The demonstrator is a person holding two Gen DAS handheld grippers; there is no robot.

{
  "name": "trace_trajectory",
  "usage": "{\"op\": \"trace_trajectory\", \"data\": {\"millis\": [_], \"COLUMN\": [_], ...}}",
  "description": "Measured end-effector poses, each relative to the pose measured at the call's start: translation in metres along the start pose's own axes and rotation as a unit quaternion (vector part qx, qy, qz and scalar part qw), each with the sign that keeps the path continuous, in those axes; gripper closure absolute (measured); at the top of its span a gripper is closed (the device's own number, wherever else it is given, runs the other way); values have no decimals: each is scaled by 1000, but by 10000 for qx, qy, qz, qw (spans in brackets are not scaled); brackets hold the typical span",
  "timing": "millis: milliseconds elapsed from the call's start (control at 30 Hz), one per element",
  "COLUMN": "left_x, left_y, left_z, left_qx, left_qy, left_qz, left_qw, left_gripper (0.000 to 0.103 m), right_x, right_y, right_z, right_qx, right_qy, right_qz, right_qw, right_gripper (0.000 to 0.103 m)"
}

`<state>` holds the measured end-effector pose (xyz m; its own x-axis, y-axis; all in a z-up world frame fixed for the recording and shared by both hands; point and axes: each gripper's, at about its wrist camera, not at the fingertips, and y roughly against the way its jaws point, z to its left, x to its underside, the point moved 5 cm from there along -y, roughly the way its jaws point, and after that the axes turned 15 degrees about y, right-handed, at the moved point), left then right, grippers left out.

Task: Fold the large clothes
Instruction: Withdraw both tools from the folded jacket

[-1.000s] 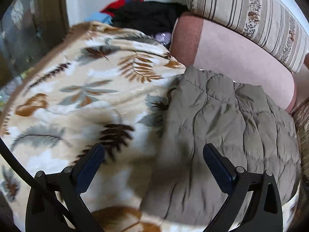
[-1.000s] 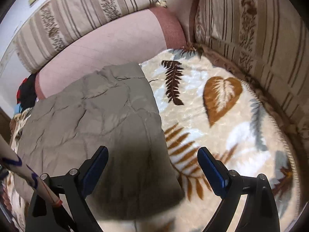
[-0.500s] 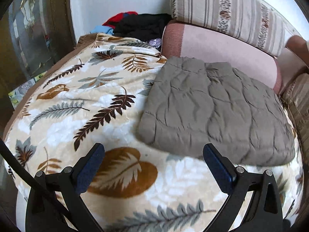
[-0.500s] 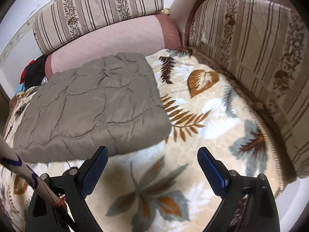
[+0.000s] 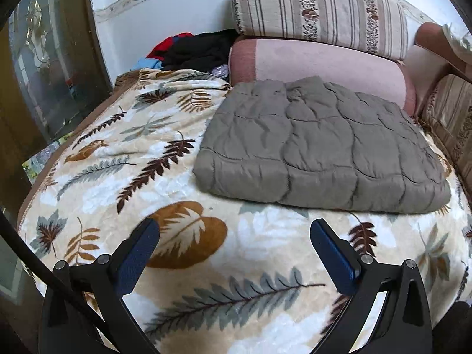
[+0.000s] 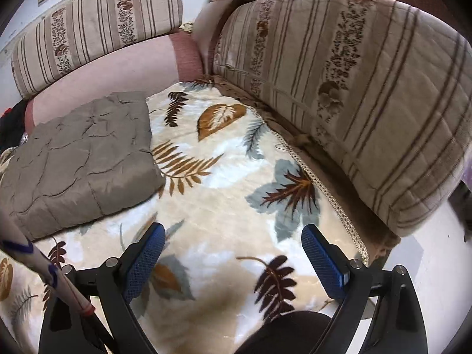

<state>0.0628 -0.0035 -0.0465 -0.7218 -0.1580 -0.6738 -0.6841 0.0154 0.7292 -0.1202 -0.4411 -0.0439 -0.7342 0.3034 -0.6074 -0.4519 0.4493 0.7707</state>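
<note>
A grey quilted jacket lies folded into a flat rectangle on a leaf-patterned blanket, against a pink bolster. It also shows in the right wrist view at the left. My left gripper is open and empty, held above the blanket well short of the jacket's near edge. My right gripper is open and empty, above the blanket to the right of the jacket.
A pink bolster and striped cushions line the back. A large striped cushion lines the right side. A pile of dark and red clothes lies at the back left. A glass cabinet stands at the left.
Both grippers have pulled back and up from the folded jacket, which now lies farther away. The right wrist view has swung to the right. Both stayed open.
</note>
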Motion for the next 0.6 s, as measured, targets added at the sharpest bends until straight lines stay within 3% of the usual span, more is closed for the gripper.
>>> {"op": "trace_trajectory", "data": {"millis": [367,600], "left_x": [0,8], "left_y": [44,41], "left_z": [7,14], "left_qx": [-77,-29], "left_qy": [-105,-6], "left_qz": [-333,-78], "left_qw": [9994,10000], "left_gripper": [1,1], "right_x": [7,23], "right_y": [19,30], "right_z": [124,172], "right_qx": [-1030,-1159], "right_qy": [1010,1603], "right_qz": [-140,-85], "right_qw": [9894,9802], "right_gripper": [7,7]}}
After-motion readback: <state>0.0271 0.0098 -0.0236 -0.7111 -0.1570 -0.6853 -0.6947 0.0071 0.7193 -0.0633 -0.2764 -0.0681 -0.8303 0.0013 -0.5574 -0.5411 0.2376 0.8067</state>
